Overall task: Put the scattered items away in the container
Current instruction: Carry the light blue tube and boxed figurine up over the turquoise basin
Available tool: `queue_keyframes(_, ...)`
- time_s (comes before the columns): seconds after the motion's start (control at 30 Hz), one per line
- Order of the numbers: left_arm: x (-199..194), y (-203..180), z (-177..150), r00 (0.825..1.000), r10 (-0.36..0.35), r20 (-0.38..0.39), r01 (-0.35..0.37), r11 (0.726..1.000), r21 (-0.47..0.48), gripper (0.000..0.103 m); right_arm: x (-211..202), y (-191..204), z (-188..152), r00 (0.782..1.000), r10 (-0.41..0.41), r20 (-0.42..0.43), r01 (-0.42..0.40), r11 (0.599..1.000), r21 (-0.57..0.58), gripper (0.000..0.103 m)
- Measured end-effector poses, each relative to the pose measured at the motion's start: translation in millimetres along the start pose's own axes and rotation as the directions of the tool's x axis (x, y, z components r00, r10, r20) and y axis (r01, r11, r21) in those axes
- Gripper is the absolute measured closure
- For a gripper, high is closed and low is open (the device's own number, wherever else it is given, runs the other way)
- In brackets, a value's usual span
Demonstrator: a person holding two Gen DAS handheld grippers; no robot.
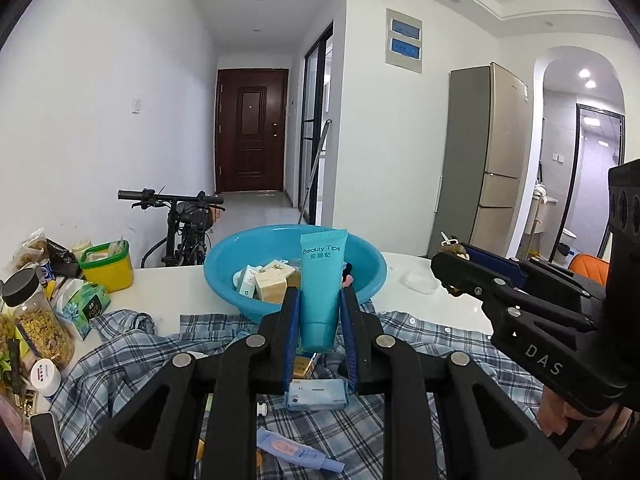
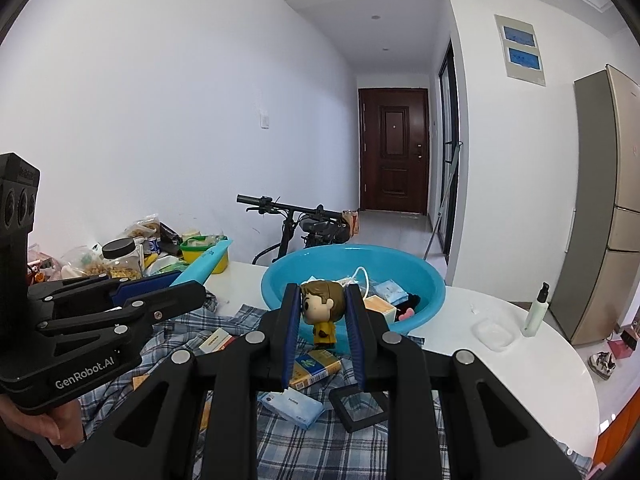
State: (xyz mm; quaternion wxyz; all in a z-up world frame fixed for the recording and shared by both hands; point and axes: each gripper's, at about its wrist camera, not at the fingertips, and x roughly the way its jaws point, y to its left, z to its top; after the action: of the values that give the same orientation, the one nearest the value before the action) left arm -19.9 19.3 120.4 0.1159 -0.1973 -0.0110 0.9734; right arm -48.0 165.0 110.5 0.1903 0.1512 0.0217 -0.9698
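**Both grippers loaded, basin right ahead**

Left gripper (image 1: 320, 300) has its fingers clamped on an upright teal plastic tube (image 1: 322, 280), just in front of the round blue plastic basin (image 1: 224, 256). Right gripper (image 2: 322, 312) squeezes a small brown-haired figurine in yellow (image 2: 322, 308), also just short of the basin, above the plaid cloth (image 2: 296, 440) on the white table (image 2: 500, 368).

Two wrist views, shared basin (image 1: 248, 256)
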Motion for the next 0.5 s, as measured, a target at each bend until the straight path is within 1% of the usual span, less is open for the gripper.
queue_keyframes(0.3, -5.6, -2.8, -6.2, 1.000, -0.001, -0.008, 0.001, 1.000, -0.003, 0.081, -9.5, -0.2, -1.9, 1.000, -0.011, 0.000, 0.011, 1.000, 0.000, 0.082)
queue_keyframes(0.5, -5.7, -1.2, -9.7, 1.000, 0.001, -0.011, -0.001, 1.000, -0.010, 0.081, -8.0, 2.7, -3.9, 1.000, -0.012, -0.009, 0.012, 1.000, -0.003, 0.082)
